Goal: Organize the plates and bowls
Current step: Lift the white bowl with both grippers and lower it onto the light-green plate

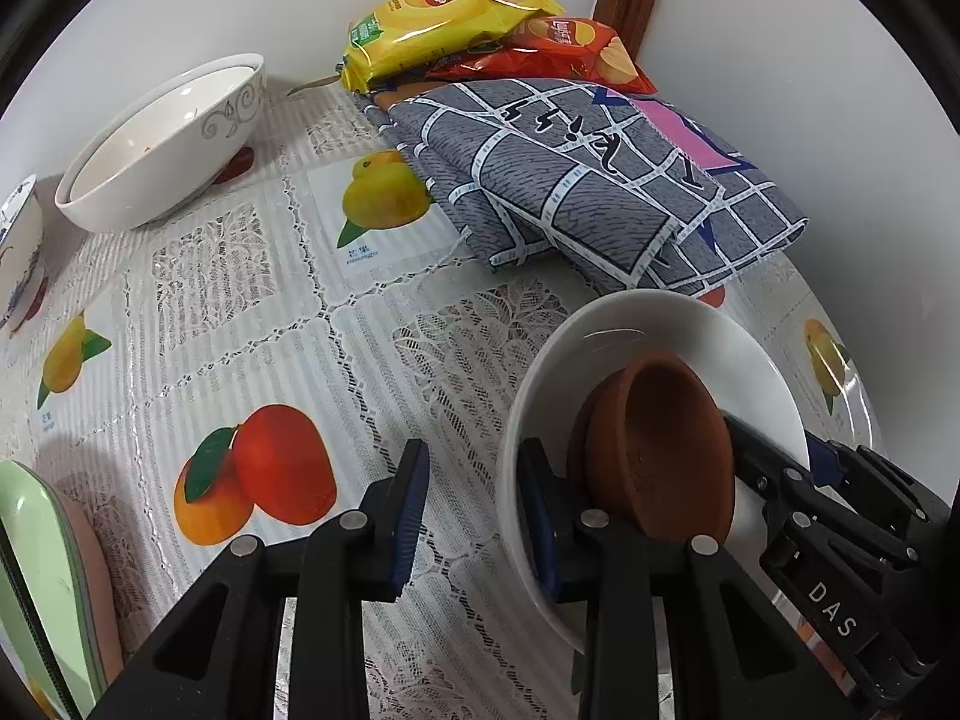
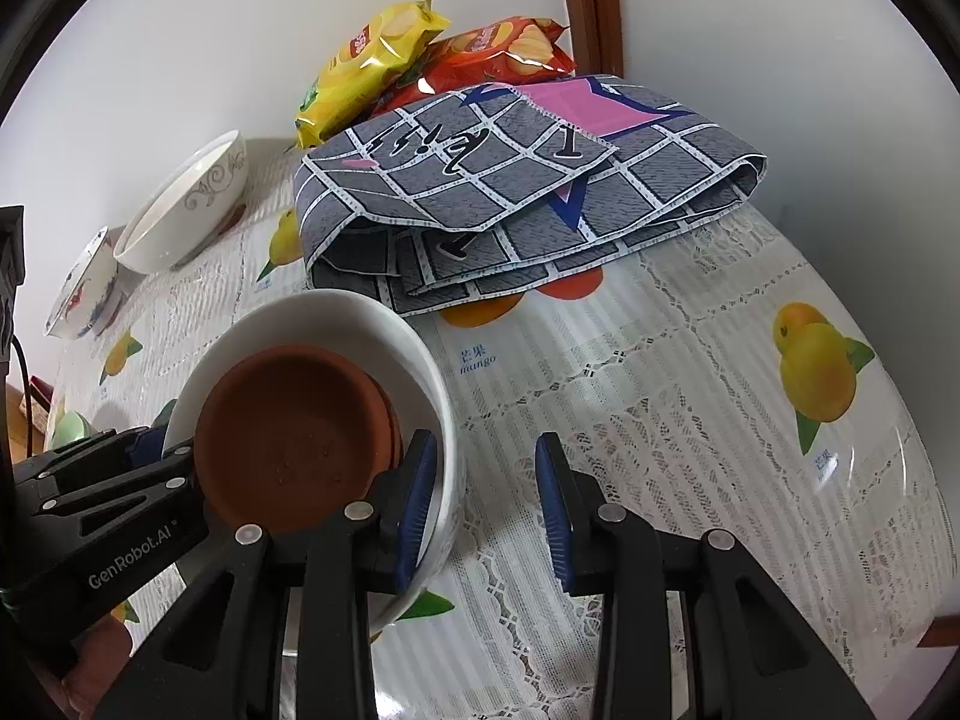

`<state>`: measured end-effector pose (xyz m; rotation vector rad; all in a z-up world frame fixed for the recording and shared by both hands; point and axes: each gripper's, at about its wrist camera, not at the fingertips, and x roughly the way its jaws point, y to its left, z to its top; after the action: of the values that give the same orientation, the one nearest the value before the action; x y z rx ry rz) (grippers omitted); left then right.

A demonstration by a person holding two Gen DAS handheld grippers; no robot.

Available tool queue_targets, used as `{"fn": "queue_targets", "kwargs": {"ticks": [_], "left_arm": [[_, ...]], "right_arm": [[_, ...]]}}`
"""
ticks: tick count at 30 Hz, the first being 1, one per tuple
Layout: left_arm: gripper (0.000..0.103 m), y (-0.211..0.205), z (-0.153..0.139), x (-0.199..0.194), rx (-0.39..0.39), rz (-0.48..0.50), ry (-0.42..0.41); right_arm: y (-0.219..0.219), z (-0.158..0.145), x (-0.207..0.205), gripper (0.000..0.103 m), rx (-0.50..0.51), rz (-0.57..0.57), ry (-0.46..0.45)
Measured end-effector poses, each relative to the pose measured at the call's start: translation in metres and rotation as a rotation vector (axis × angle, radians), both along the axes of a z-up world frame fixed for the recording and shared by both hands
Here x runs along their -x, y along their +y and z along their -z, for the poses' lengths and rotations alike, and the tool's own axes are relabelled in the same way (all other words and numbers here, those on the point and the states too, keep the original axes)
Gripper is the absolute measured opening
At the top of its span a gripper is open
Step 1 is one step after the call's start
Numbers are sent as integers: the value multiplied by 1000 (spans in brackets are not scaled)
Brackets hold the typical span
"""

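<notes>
The white bowl [image 2: 336,306], holding a brown dish [image 2: 288,420], is seen near the folded cloth [image 2: 510,192], its rim loosely straddled by the half-open left gripper [image 1: 477,510] and right gripper [image 2: 486,504], neither squeezed shut.

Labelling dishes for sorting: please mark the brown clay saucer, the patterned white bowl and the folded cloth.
brown clay saucer [image 2: 288,438], right wrist view, inner floor.
patterned white bowl [image 1: 162,144], left wrist view, inside wall.
folded cloth [image 2: 528,192], right wrist view, top layer.

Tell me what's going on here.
A person is working two handheld grippers at a white bowl on the table, with brown dishes stacked inside it. The left gripper and the right gripper straddle the bowl's rim on opposite sides, one finger inside and one outside, with the jaws not pressing on it.
</notes>
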<state>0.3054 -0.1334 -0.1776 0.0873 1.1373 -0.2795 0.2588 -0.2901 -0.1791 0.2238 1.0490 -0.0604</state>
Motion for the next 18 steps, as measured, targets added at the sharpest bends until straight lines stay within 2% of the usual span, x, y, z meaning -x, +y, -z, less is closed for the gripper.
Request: {"fn": "queue_targets", "kwargs": {"ticks": [6,12,13,14,15,16,18], "left_arm": [[29,0,1,-1,-1,2,2],[27,2,2,-2,14,-16,10],[24,1,2,-1,22,-10,10],[16,1,2,-1,43,3,18],[10,-1,2,0,53,7,24],[10,-2,1,0,49,3,26],[10,-4,0,1,39,-5,23]], "right_arm": [[1,0,1,33,11,1,-22],[3,-1,-2,32,11,4,8],[3,-1,-2,28,4,2,12],[3,-1,-2,19,-14,-1,11],[4,-1,-2,14,-37,-14,6],[7,-2,-2,11,-48,-21,2],[11,-3,-3,11,-25,-15,8]]}}
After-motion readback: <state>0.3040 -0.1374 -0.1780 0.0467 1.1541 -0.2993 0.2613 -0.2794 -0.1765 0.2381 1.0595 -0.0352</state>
